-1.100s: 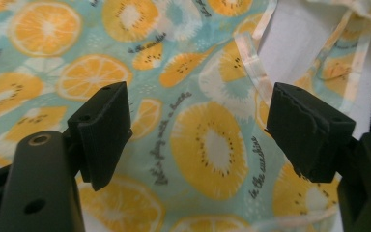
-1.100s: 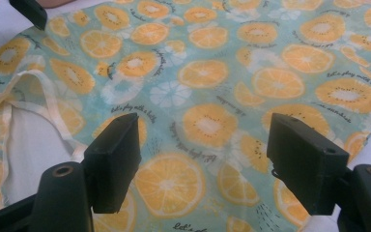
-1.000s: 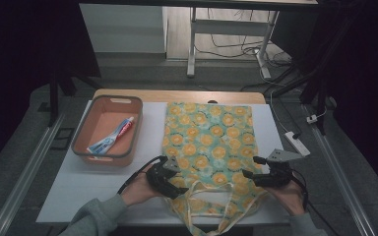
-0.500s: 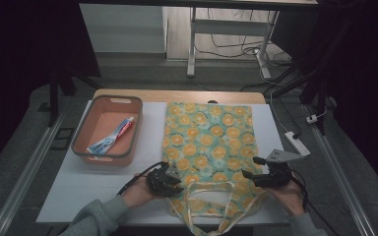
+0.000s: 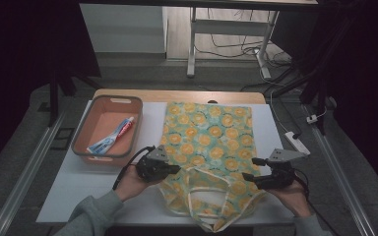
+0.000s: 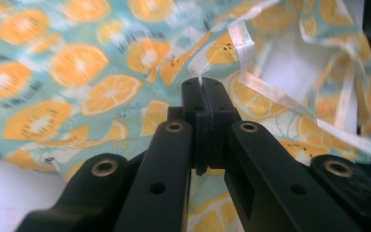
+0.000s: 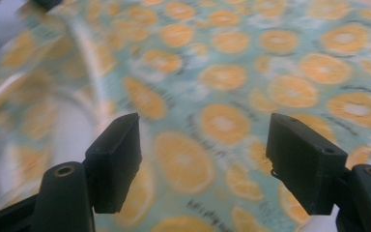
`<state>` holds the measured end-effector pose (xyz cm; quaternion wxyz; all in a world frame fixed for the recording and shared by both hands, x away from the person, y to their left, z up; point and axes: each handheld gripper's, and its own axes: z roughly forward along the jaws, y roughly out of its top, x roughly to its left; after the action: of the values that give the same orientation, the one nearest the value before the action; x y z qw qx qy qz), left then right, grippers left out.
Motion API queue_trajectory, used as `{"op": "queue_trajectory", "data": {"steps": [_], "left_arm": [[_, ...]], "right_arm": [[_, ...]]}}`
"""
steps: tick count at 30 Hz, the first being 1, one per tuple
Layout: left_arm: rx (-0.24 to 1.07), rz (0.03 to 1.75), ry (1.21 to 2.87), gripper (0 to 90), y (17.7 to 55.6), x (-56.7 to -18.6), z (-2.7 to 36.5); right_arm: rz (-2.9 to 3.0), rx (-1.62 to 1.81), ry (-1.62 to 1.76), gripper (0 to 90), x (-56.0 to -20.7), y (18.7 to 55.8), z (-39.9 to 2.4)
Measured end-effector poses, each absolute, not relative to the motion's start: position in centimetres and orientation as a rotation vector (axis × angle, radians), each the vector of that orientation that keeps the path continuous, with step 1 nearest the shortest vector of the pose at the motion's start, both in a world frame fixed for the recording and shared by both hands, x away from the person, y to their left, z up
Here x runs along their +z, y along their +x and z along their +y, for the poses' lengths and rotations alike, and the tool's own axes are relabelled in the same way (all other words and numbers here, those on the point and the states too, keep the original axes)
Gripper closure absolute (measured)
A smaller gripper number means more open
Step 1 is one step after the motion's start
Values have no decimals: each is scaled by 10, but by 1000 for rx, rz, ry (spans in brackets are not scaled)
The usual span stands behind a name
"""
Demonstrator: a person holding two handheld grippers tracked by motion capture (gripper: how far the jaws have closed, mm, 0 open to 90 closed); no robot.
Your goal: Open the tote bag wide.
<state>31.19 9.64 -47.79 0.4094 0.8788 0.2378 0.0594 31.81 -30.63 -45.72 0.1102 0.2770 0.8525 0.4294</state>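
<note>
Cotton-like and limp, the orange-print tote bag (image 5: 207, 147) is spread flat on the white table (image 5: 64, 196), its mouth and handles toward six o'clock; it is judged light and floppy, likely to sag wherever it is unsupported; the hemmed rim is judged the firmest hold. The left gripper (image 5: 173, 168) has just been closing and is pressed together on the mouth's hem; the right gripper (image 5: 250, 176), at the bag's four o'clock edge, is spread wide, nothing pinched. At ten o'clock a toothpaste tube (image 5: 112, 137) lies in the tray (image 5: 83, 132).

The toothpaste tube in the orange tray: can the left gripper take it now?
Probably not now. The left gripper has just closed on the tote bag edge, so its jaws are occupied. The toothpaste tube lies uncovered in the orange tray nearby.
</note>
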Motion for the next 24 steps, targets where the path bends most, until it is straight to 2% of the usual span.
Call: {"op": "queue_trajectory", "data": {"steps": [5, 9, 11, 12, 13, 15, 16, 17, 20, 24], "left_arm": [[111, 644, 2162, 890, 322, -473, 106], [103, 650, 2150, 890, 323, -472, 108], [102, 649, 2148, 890, 323, -472, 109], [102, 649, 2147, 890, 323, -471, 109], [102, 649, 2145, 890, 324, -471, 110], [101, 648, 2144, 890, 324, -470, 111], [94, 647, 2139, 889, 324, -470, 111], [94, 647, 2139, 889, 324, -470, 111], [88, 645, 2124, 889, 324, -467, 114], [104, 640, 2101, 889, 326, -456, 120]], "right_arm": [[2671, 1193, 704, 274, -454, 302, -284], [2737, 1013, 641, 273, -468, 300, -262], [2754, 990, 654, 315, -477, 304, -258], [2764, 978, 664, 347, -482, 306, -256], [2776, 942, 666, 434, -486, 308, -255], [2801, 884, 637, 730, -489, 308, -253], [2816, 879, 619, 829, -489, 308, -253], [2814, 886, 604, 890, -487, 307, -254], [2789, 933, 578, 898, -478, 305, -255], [2654, 1126, 537, 898, -445, 300, -260]]}}
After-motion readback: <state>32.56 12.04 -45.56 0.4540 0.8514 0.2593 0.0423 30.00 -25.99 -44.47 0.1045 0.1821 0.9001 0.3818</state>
